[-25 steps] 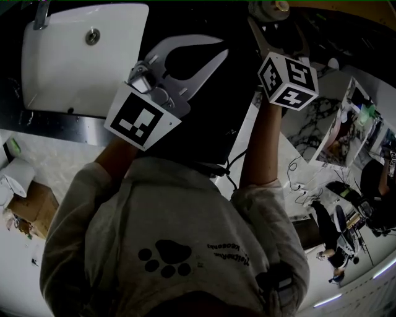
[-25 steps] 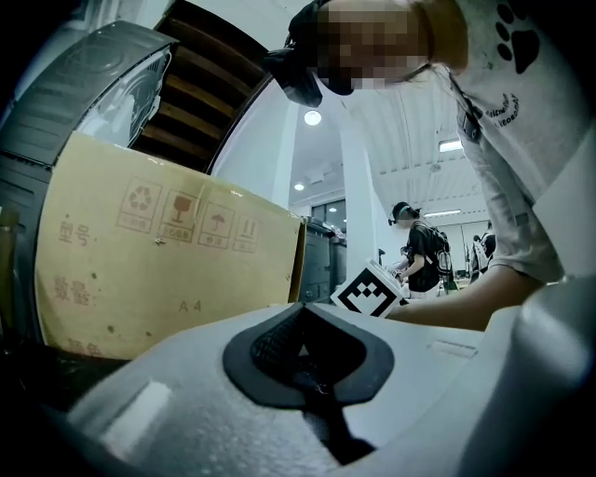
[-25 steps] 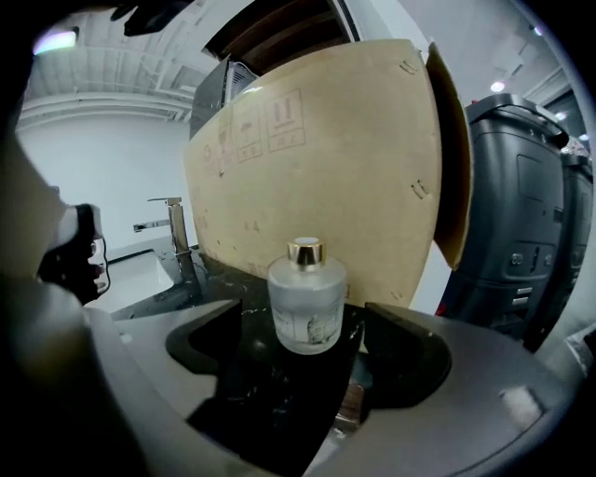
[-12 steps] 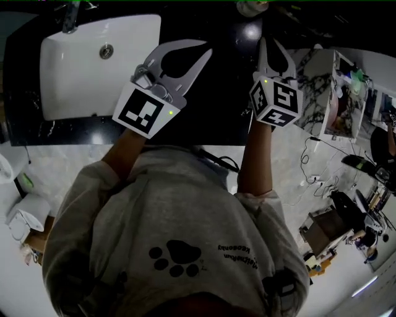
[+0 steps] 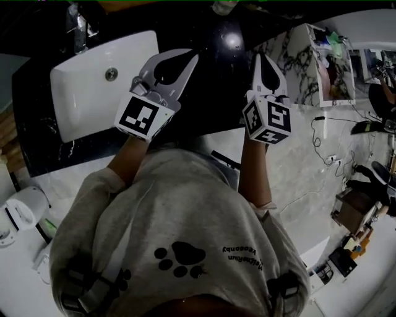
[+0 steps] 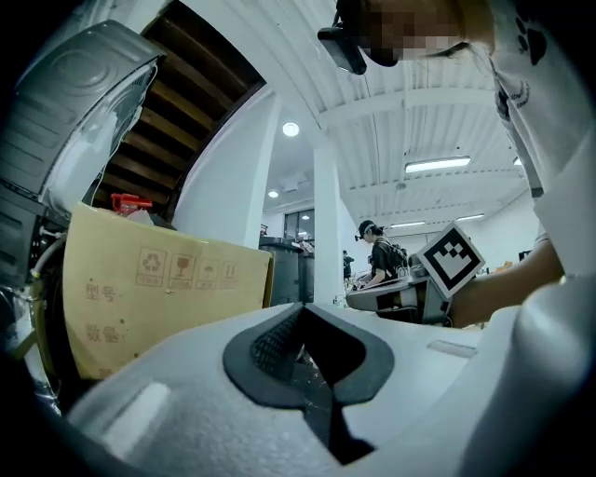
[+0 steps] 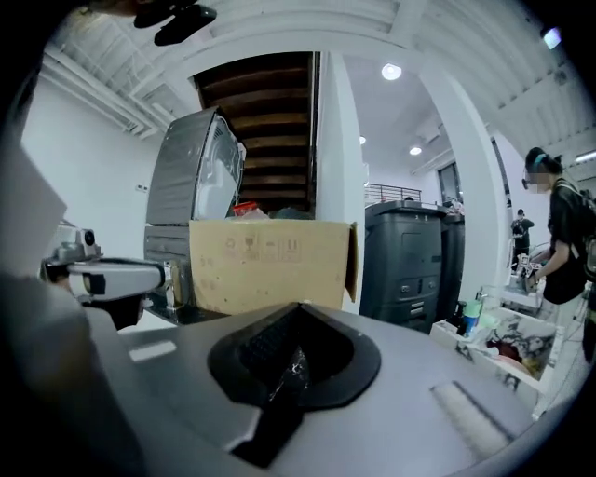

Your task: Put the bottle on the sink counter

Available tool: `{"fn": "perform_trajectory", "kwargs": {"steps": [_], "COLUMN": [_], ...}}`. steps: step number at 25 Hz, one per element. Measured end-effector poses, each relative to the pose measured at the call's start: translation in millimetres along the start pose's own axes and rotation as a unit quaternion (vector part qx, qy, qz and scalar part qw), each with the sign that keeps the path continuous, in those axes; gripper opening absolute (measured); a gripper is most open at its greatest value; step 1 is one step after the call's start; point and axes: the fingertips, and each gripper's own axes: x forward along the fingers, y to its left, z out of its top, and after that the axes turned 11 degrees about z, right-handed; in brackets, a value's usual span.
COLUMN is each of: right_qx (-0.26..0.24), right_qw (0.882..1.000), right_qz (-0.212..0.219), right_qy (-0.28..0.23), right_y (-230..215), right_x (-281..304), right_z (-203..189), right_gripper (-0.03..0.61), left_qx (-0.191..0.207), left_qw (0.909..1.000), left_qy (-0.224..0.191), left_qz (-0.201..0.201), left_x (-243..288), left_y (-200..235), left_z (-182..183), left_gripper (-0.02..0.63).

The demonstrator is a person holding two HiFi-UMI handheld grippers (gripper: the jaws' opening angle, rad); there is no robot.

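**Both grippers empty, bottle off beyond the fingers**

The left gripper and the right gripper hang over the dark bench, to the right of the white sink. The left gripper's fingers meet at the tips with nothing between them. The right gripper's fingers have just closed together, also on nothing. The bottle is only a pale shape cut off by the top of the head view. It is at the bench's far edge, past both sets of fingertips and clear of them.
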Motion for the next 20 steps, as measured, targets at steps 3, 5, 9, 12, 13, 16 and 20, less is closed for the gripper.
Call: {"fn": "perform_trajectory", "kwargs": {"steps": [3, 5, 9, 12, 13, 16, 20], "right_qx": [0.005, 0.008, -0.006, -0.016, -0.018, -0.026, -0.051], "right_qw": [1.0, 0.999, 0.997, 0.996, 0.996, 0.997, 0.996], "right_qz": [-0.017, -0.033, -0.055, -0.052, -0.05, -0.032, 0.008], "right_qy": [-0.015, -0.03, -0.053, -0.065, -0.067, -0.072, -0.076], "right_y": [13.5, 19.3, 35.2, 53.3, 59.0, 77.6, 98.7], "right_x": [-31.2, -50.0, -81.7, -97.8, -101.2, -105.6, -102.6], "right_z": [10.5, 18.0, 34.5, 43.7, 45.1, 45.2, 44.5], "right_gripper": [0.001, 0.0, 0.001, 0.002, 0.002, 0.0, 0.0], "left_qx": [-0.008, -0.009, -0.026, -0.026, -0.018, 0.002, 0.003], "left_qw": [1.0, 0.9998, 0.9995, 0.9996, 0.9998, 1.0, 1.0], "left_qy": [0.002, -0.001, 0.006, 0.006, 0.004, 0.0, 0.003], "left_qz": [-0.005, -0.017, -0.019, -0.011, -0.005, 0.007, 0.008], "left_x": [-17.9, -24.1, -32.8, -42.0, -44.3, -49.3, -49.4], "left_y": [-10.1, -17.3, -28.3, -35.2, -36.7, -41.7, -48.8], "left_z": [6.3, 12.9, 24.0, 33.8, 36.9, 42.9, 44.4], "left_gripper": [0.003, 0.003, 0.002, 0.002, 0.003, 0.003, 0.003]}}
